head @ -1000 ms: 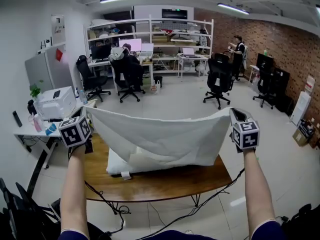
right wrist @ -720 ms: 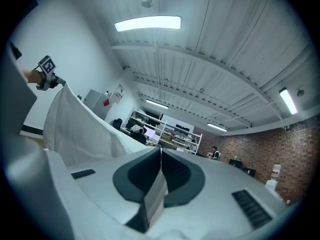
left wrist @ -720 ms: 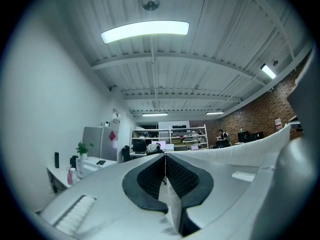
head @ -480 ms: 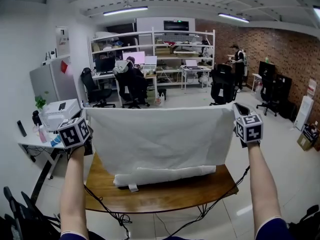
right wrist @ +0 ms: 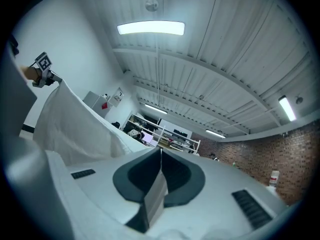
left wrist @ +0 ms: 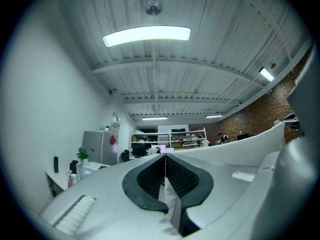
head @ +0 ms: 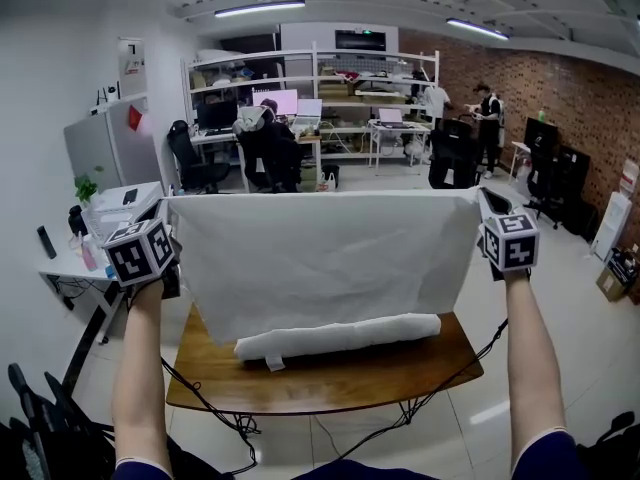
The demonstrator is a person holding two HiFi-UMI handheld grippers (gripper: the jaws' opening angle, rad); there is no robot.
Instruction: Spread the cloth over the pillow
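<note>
The left gripper (head: 163,213) is held up at the left, above the table's (head: 330,383) left edge; in the left gripper view its jaws (left wrist: 165,159) stand narrow, pressed together on a fold of the cloth (left wrist: 169,196), which is its upper left corner.

From that corner the cloth (head: 320,258) hangs as an upright white sheet, pulled nearly flat; its long axis runs left to right, its top edge is taut and level between the two grippers, and its face is turned toward the person. Its lower edge hangs free over the table and slants, lower at the left than at the right.

Below it the pillow (head: 340,336) lies on the wooden table, well back from the near edge; its long axis also runs left to right, parallel to the cloth's top edge, with the right end a little farther back. The cloth's hem meets the pillow's top in the head view; whether they touch cannot be told.

The right gripper (head: 484,203) is held above the table's right edge at the same height; its jaws (right wrist: 161,156) are likewise narrow, clamped on the cloth's (right wrist: 156,194) upper right corner.
</note>
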